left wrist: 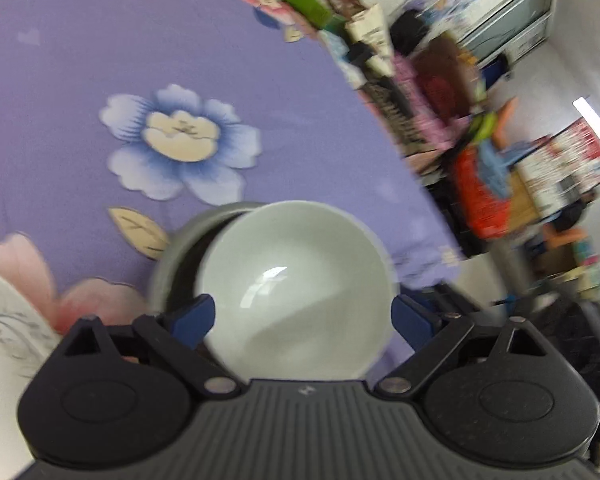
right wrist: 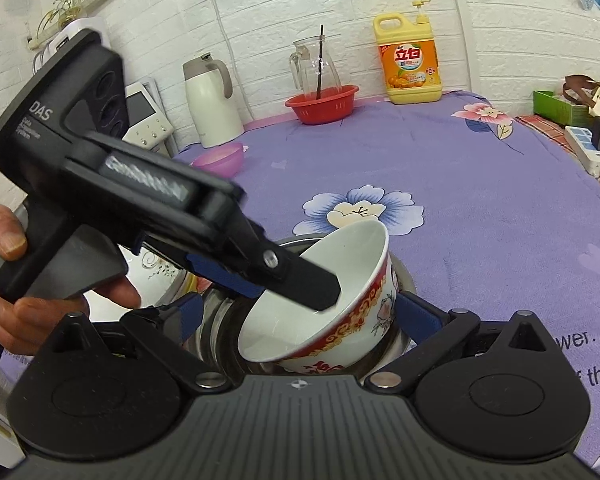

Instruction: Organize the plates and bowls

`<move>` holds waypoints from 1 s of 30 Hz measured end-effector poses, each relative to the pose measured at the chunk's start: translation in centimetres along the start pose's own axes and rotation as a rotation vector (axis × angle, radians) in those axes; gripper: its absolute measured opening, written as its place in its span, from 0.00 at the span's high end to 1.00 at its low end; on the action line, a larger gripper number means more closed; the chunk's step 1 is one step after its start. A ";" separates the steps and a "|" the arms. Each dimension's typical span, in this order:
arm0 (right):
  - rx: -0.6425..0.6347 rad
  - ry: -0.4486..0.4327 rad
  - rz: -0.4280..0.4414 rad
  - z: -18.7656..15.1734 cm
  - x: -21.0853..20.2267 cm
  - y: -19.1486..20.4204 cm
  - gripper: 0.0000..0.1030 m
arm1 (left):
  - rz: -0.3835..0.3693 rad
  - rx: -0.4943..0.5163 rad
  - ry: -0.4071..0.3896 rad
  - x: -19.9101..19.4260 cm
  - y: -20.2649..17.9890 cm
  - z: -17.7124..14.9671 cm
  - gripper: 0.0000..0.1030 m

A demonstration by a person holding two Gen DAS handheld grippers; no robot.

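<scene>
Left tongs (right wrist: 320, 300) pinch the tilted bowl's (right wrist: 332, 280) rim; right tongs (right wrist: 300, 316) gape wide, holding nothing.

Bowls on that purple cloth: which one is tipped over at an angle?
The white bowl with red and gold pattern, gripped by the left hand-held gripper and leaning inside the steel bowl. The pink bowl and red basket sit level.

porcelain bowl (right wrist: 332, 312) – white inside, red-gold floral band outside, steel basin (right wrist: 400, 280) silver, tablecloth (right wrist: 480, 200) purple with blue and pink flowers, basket (right wrist: 322, 106) red, detergent jug (right wrist: 410, 60) yellow – orange label, kettle (right wrist: 212, 100) cream
</scene>
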State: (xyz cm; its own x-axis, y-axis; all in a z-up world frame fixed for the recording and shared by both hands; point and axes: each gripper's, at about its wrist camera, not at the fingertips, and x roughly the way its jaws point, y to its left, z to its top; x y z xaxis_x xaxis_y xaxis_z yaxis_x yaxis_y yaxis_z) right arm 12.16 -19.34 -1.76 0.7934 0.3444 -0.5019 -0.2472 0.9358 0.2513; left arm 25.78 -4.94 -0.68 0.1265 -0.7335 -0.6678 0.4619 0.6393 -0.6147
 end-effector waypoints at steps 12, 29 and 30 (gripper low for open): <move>0.000 0.000 -0.013 0.4 0.2 -0.2 0.00 | 0.012 -0.032 -0.126 -1.5 -0.7 -0.7 0.10; -0.540 0.114 -0.190 2.8 -1.3 1.2 0.00 | 0.049 -0.005 -0.194 -4.7 1.2 -2.1 0.10; -0.551 0.128 -0.195 3.0 -1.4 1.3 0.00 | 0.051 -0.005 -0.199 -4.8 1.2 -2.1 0.10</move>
State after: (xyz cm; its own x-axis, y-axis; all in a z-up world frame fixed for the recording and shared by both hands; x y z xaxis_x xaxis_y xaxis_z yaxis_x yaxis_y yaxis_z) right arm 12.38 -18.88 1.70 0.7880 0.1368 -0.6003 -0.3834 0.8720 -0.3045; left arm 23.85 -0.21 0.88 0.3205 -0.7311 -0.6022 0.4464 0.6774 -0.5847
